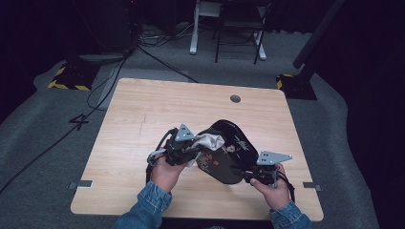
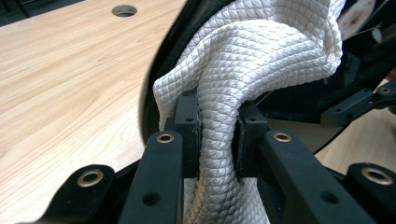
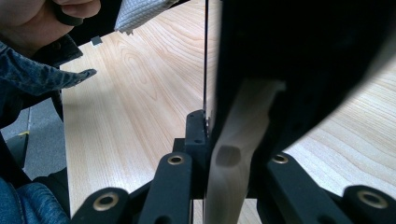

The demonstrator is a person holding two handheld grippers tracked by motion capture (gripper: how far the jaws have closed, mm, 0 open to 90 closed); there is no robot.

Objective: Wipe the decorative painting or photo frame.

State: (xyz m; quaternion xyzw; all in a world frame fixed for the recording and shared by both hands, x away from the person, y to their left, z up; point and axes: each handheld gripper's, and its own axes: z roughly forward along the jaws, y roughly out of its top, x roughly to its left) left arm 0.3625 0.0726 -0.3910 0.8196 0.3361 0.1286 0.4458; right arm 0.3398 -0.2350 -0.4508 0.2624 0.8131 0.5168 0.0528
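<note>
A glossy black plate with a painted pattern is held tilted above the near middle of the wooden table. My right gripper is shut on its near rim; in the right gripper view the dark plate runs up from between the jaws of that gripper. My left gripper is shut on a white quilted cloth that lies against the plate's upper left face. The left gripper view has the cloth bunched between the jaws of my left gripper, with the plate's rim just behind it.
A round cable hole sits near the table's far edge. Bare wood lies to the left and behind the plate. Beyond the table stand a chair and floor cables. Small metal brackets mark the near edges.
</note>
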